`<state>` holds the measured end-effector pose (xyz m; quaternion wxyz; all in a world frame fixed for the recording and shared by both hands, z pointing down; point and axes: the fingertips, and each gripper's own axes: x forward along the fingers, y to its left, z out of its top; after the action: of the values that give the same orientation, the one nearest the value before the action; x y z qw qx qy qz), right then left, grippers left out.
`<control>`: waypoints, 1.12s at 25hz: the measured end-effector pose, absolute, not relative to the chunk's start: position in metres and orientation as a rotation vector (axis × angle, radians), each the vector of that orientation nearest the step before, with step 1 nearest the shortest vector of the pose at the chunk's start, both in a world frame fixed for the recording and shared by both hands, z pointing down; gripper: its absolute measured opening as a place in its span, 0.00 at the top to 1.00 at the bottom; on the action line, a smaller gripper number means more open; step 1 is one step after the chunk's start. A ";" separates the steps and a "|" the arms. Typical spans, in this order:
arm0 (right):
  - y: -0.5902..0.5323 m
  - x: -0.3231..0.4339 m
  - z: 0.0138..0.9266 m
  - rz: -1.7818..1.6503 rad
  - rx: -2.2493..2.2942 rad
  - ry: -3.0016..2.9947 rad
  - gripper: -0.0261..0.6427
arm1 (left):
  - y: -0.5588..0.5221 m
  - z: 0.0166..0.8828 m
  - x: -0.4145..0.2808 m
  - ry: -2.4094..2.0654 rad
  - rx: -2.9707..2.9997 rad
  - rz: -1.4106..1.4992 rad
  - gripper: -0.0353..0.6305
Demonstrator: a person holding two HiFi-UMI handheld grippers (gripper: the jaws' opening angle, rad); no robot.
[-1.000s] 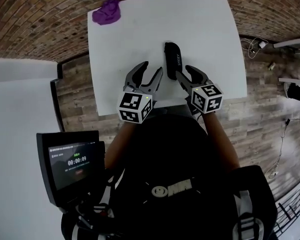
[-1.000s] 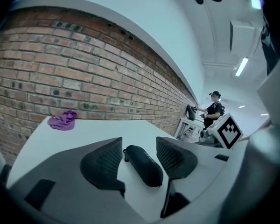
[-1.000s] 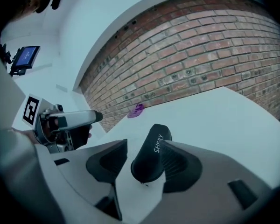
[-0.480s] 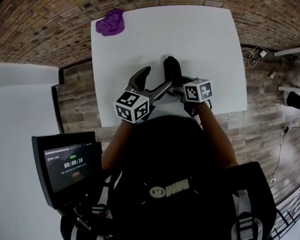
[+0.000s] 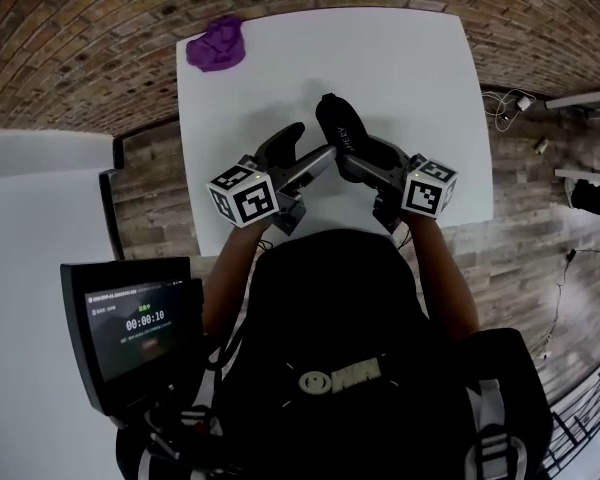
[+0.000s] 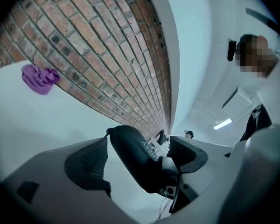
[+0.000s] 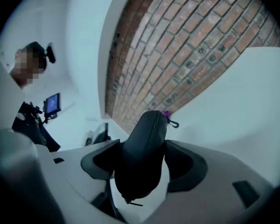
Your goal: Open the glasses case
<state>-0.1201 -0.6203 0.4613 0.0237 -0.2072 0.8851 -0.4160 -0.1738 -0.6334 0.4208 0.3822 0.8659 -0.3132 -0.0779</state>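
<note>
The black zipped glasses case (image 5: 342, 130) is off the white table (image 5: 410, 58) and tilted, its near end between the jaws of my right gripper (image 5: 366, 160). In the right gripper view both pads press the sides of the case (image 7: 147, 143), and the jaws of my right gripper (image 7: 142, 164) are closing on it. My left gripper (image 5: 315, 141) reaches in from the left, rolled onto its side and open wide. In the left gripper view the case (image 6: 133, 155) lies between the jaws of my left gripper (image 6: 140, 154), with a gap at the left pad (image 6: 94, 158).
A crumpled purple cloth (image 5: 217, 43) lies at the table's far left corner, also the cloth (image 6: 39, 78) in the left gripper view. A screen with a timer (image 5: 140, 323) stands low at the left. Brick floor surrounds the table.
The case lay flat on the table; now the right gripper has it raised and tilted. The left gripper has rolled, spread its jaws and moved in around the case.
</note>
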 end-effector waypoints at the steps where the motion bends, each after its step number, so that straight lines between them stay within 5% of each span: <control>1: -0.619 -0.122 0.444 -1.227 -0.569 2.720 0.50 | -0.633 0.416 -0.172 -0.752 2.191 -0.243 0.31; 22: -0.584 -0.160 0.405 -1.170 -0.218 2.725 0.50 | -0.645 0.380 -0.191 -0.716 2.175 -0.382 0.41; 28: -0.592 -0.167 0.430 -0.612 -0.671 3.340 0.50 | -0.670 0.362 -0.226 -1.044 2.308 -0.194 0.42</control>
<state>-0.1667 -0.5924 0.4304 -0.1594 -0.1914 0.9527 -0.1744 -0.2263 -0.6696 0.3622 0.2960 0.8677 -0.3927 -0.0729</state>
